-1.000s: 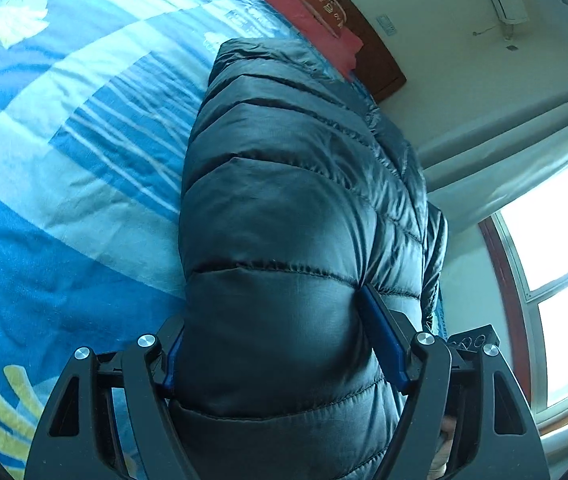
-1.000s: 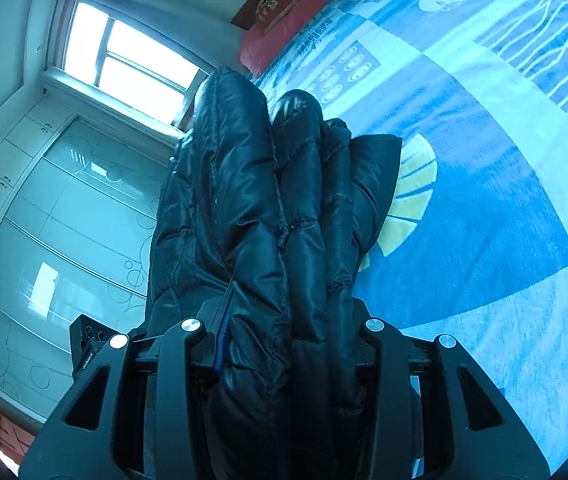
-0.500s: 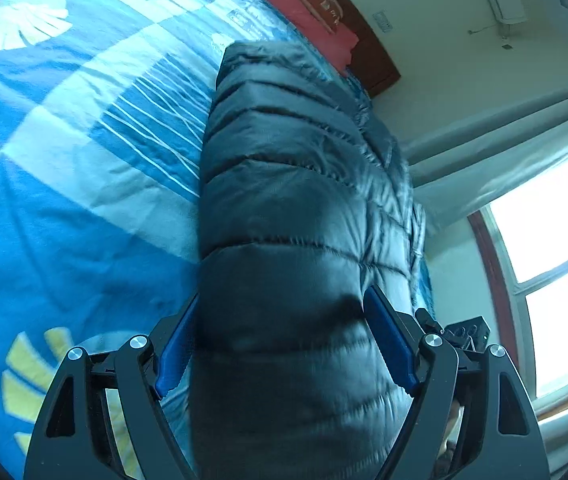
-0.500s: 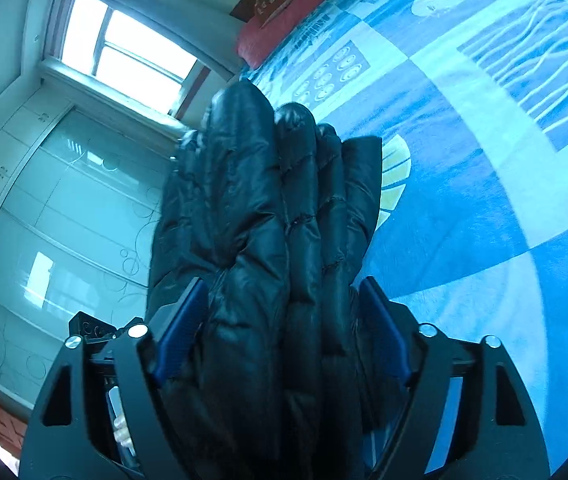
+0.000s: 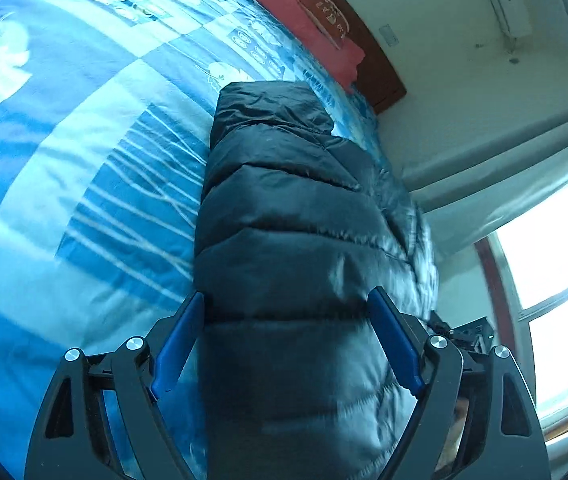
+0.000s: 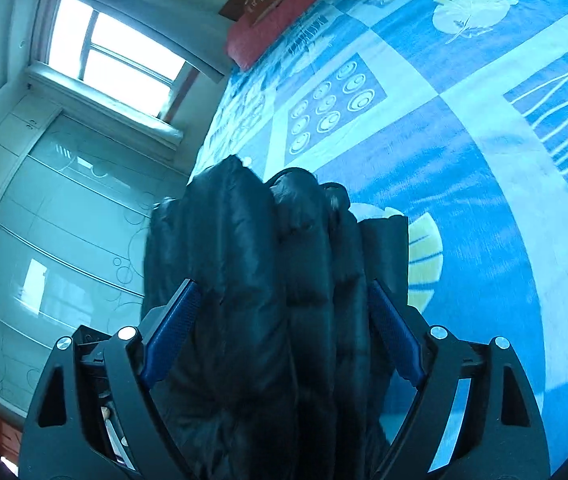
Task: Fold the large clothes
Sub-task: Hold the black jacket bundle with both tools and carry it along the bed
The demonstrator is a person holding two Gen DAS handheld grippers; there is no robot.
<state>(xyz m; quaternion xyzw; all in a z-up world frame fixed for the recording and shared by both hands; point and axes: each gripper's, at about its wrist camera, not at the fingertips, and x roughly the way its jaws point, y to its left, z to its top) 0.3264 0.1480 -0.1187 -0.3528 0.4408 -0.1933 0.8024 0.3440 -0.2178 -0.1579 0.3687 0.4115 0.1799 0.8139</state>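
Note:
A dark quilted puffer jacket (image 5: 296, 216) lies folded in a thick bundle on a blue patterned bedspread (image 5: 75, 152). My left gripper (image 5: 288, 344) stands wide open with the jacket's bulk between its blue pads (image 5: 392, 344), which sit loosely beside the fabric. In the right wrist view the jacket (image 6: 267, 280) shows as several stacked puffy folds. My right gripper (image 6: 279, 332) is also wide open around that end, its pads (image 6: 171, 328) apart from each other with the folds between them.
A red pillow (image 5: 308, 20) and a brown headboard (image 5: 364, 52) are at the bed's far end. A bright window (image 6: 111, 60) and a glass-fronted wardrobe (image 6: 55, 248) stand beside the bed. The bedspread (image 6: 464, 140) spreads out to the right of the jacket.
Both grippers were clamped on the jacket one second ago and have opened wide. The jacket now rests lower on the bed, and both grippers have pulled back a little.

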